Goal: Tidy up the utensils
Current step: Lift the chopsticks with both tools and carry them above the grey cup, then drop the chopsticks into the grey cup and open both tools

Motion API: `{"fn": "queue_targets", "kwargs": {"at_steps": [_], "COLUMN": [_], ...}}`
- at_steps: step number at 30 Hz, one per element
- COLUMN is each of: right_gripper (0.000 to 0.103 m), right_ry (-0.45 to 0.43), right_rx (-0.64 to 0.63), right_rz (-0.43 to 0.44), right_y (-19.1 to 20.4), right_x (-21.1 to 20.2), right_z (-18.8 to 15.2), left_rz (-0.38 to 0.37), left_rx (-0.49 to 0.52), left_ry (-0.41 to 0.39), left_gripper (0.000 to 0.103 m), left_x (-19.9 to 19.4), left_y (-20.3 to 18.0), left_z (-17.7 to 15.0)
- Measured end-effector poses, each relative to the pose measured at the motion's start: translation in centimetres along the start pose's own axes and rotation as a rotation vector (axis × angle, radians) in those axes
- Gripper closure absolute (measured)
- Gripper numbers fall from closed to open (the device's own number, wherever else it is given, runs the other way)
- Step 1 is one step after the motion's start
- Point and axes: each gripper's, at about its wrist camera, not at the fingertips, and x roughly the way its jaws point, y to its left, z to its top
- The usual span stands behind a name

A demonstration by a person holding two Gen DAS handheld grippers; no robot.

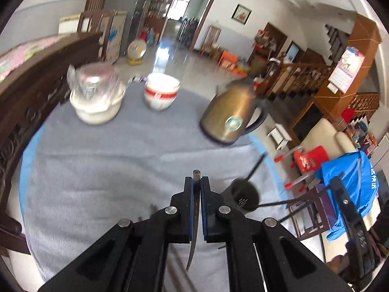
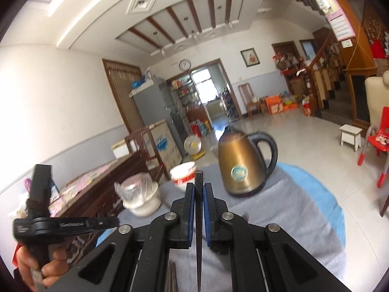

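Observation:
In the left wrist view my left gripper [image 1: 197,182] is shut on a thin dark utensil [image 1: 196,209]. Its tip pokes out past the pads and its tail curves down toward the camera. Just to the right, a blurred dark round utensil cup [image 1: 243,198] has thin dark sticks [image 1: 255,166] poking out of it. In the right wrist view my right gripper [image 2: 199,187] is shut on a dark square chopstick [image 2: 198,219] that runs straight along the fingers. More sticks [image 2: 172,275] show below the jaws. A hand [image 2: 36,267] holds the left gripper's handle at the lower left.
The round table [image 1: 109,170] wears a grey cloth with a blue rim. On its far side stand a bronze kettle [image 1: 231,114], a red-and-white bowl [image 1: 161,92] and a white pot with a plastic-wrapped lid [image 1: 96,95]. A dark carved wooden bench [image 1: 31,92] flanks the left.

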Motion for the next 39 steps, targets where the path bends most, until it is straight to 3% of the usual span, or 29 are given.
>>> {"fn": "queue_targets", "kwargs": {"at_steps": [9, 15, 24, 32, 36, 39], "right_gripper": [0.095, 0.095, 0.095, 0.095, 0.094, 0.094], "right_ry": [-0.159, -0.212, -0.161, -0.071, -0.042, -0.021], "right_rx": [0.01, -0.004, -0.043, -0.03, -0.023, 0.007], "right_rz": [-0.07, -0.116, -0.156, -0.146, -0.14, -0.112], "right_y": [-0.8, -0.8, -0.9, -1.6, -2.0, -2.3], "right_x": [-1.0, -0.4, 1.7, 2.5, 2.0, 1.6], "right_z": [3.9, 5.3, 3.7, 1.9, 1.2, 1.2], "left_rz": [-0.07, -0.075, -0.028, 0.005, 0.015, 0.035], "left_rx": [0.056, 0.089, 0.096, 0.15, 0.171, 0.196], "left_ry": [-0.129, -0.198, -0.256, -0.185, -0.161, -0.169], "left_gripper": [0.097, 0.097, 0.097, 0.097, 0.097, 0.092], "left_x": [-2.3, -2.5, 1.2, 4.2, 4.0, 3.1], "left_y": [-5.3, -8.4, -9.9, -9.7, -9.3, -9.0], "left_z": [3.8, 5.5, 5.0, 2.4, 1.4, 0.6]}}
